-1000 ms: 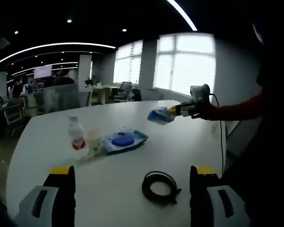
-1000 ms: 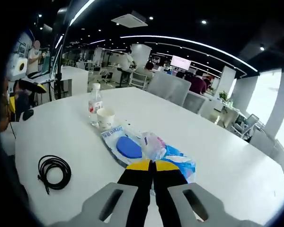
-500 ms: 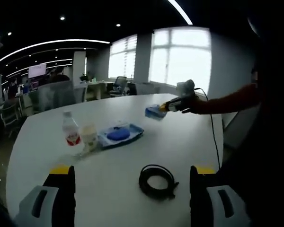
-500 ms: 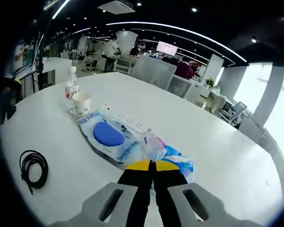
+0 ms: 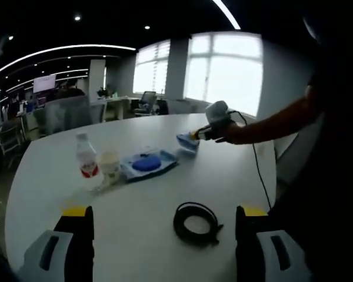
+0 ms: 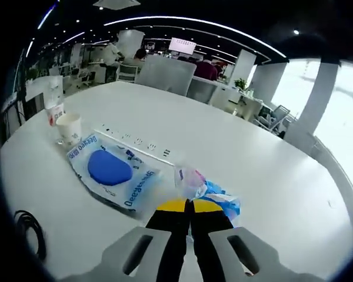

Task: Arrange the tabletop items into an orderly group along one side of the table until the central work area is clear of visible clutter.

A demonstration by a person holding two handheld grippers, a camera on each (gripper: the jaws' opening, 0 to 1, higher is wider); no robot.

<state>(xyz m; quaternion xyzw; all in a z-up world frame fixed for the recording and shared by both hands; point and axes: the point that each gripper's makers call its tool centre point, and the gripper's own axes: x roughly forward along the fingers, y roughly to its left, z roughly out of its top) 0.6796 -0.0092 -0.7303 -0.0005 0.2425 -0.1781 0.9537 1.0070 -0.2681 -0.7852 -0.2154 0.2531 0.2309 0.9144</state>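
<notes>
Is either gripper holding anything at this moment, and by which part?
The right gripper is shut on a crumpled blue plastic wrapper, pinching its near edge. The left gripper is open and holds nothing.

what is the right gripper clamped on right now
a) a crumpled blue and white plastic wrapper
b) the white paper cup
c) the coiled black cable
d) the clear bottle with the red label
a: in the right gripper view the right gripper has its jaws pressed together on the crumpled blue and white plastic wrapper, while the coiled black cable, white paper cup and clear bottle with the red label sit apart on the white table.
</notes>
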